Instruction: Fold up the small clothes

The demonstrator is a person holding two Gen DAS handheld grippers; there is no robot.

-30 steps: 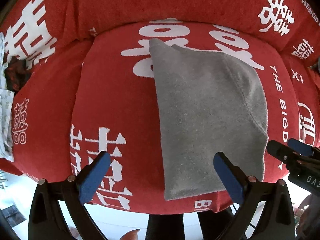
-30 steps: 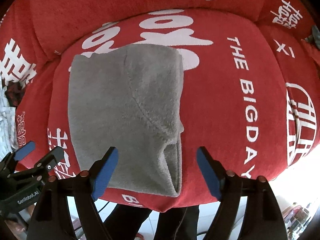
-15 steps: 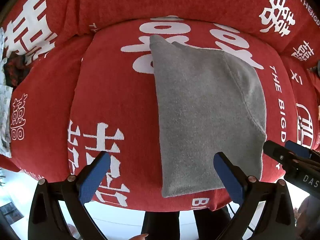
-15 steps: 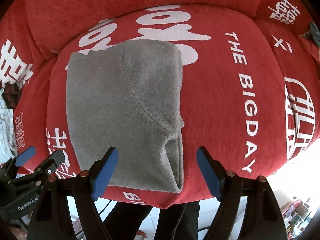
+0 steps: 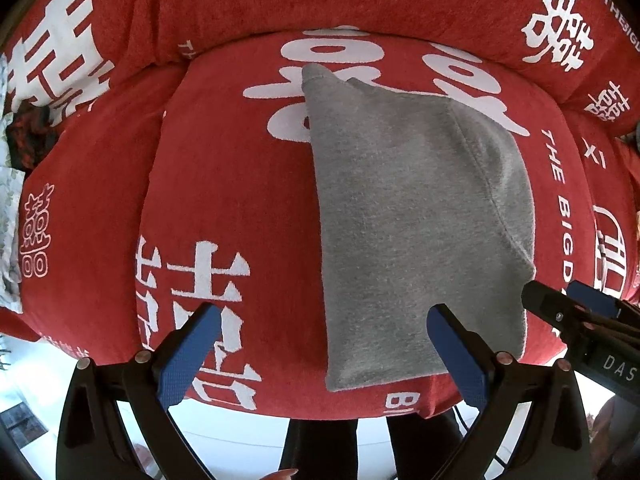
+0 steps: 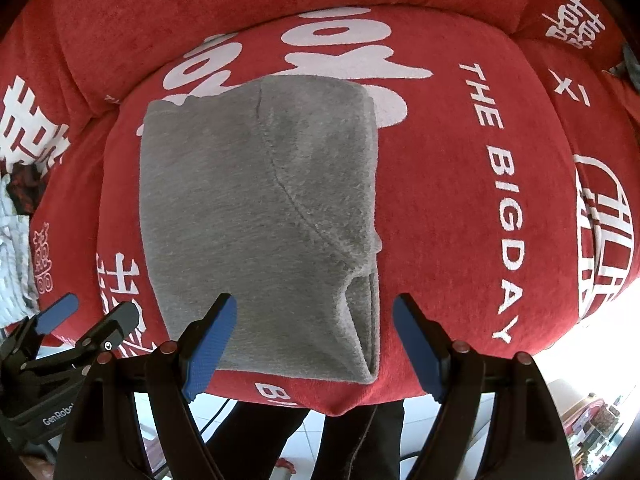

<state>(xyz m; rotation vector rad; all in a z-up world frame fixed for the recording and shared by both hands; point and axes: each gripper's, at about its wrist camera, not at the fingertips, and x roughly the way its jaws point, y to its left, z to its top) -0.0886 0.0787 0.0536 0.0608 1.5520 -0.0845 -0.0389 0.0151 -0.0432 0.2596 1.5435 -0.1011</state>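
two grippers up close, left gripper (image 5: 322, 350) and right gripper (image 6: 314, 344), both spread wide holding nothing. one folded grey garment (image 6: 260, 216) lies flat on the red cushion (image 6: 448, 208), patterned clothes (image 5: 10, 208) heaped far left

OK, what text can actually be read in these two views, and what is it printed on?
"THE BIGDAY": red cushion, white letters right of the grey garment.
"GenRobo", cut off: left gripper body.
"DAS", cut off: right gripper body.
Large white Chinese characters on the cushion: decorative, not transcribed.

Matt grey fleece garment (image 6: 260, 216) on nubbly red cushion cloth (image 6: 440, 200)
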